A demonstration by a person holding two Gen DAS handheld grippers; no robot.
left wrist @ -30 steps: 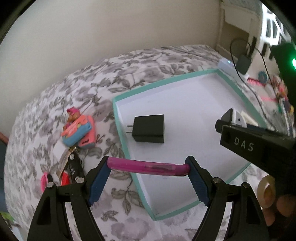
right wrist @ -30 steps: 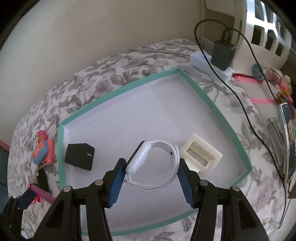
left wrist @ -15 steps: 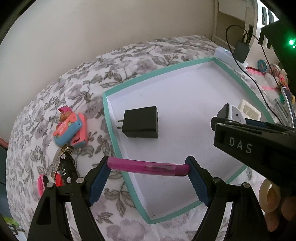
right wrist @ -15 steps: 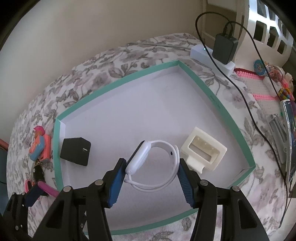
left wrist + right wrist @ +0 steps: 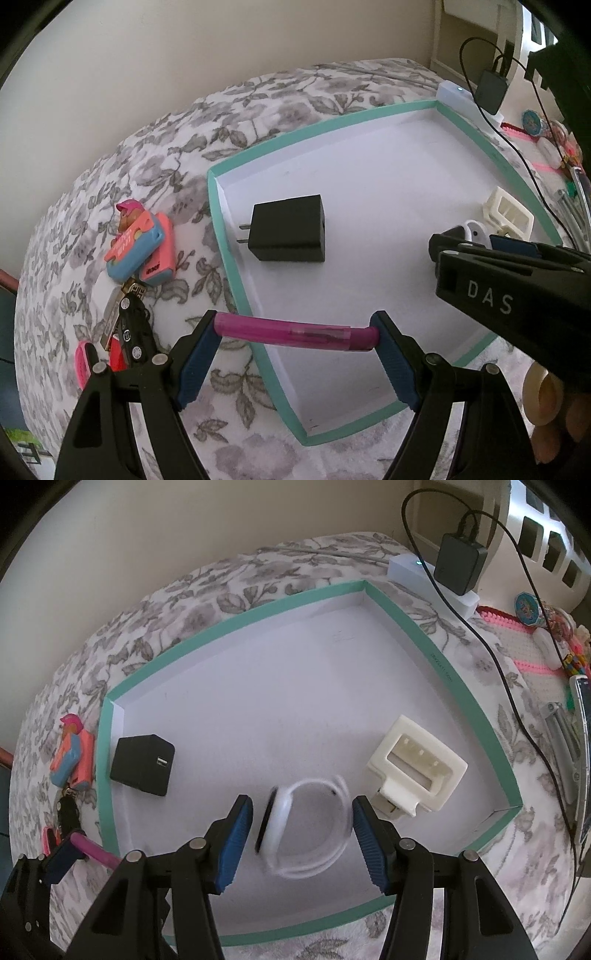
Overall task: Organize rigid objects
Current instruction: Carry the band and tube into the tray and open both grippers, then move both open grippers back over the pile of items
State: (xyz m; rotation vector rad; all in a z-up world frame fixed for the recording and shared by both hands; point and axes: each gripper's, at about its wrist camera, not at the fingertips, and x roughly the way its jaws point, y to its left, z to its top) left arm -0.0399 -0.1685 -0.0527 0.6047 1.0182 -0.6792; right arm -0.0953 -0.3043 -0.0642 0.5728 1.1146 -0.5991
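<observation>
My left gripper is shut on a pink marker, held end to end between the blue pads above the left rim of the teal-edged white tray. Inside the tray lie a black wall charger and a cream plastic holder. My right gripper hangs over the tray floor. A white wristband watch sits between its pads, blurred, with a thin gap at each pad, so the pads are not pressing on it.
The tray rests on a floral bedspread. Left of it lie a pink and blue toy keychain with keys. A white power strip with a black adapter and small clutter are at the right. A tape roll is near a hand.
The watch, earlier pinched sharply between the right pads, now sits lower between them and is blurred. The pink marker stays gripped in the left gripper.
</observation>
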